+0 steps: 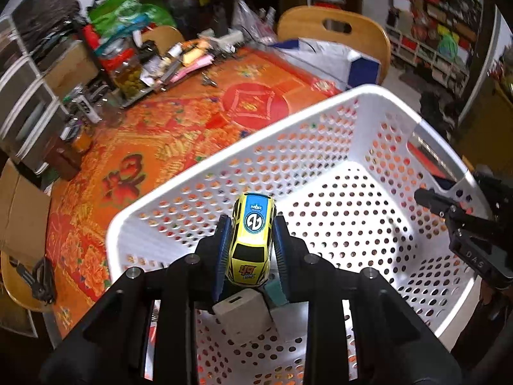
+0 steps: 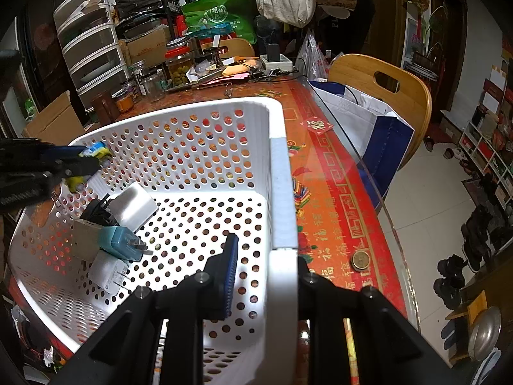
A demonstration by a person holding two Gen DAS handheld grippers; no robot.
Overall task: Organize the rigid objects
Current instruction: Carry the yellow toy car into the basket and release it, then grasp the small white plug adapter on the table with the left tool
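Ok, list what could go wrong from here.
1. The left gripper holds the toy car above the basket; released from there, it would probably land on the chargers piled below and could bounce or roll.
2. The right gripper is clamped on the basket wall; lowering the car hard might tilt or drag the basket.
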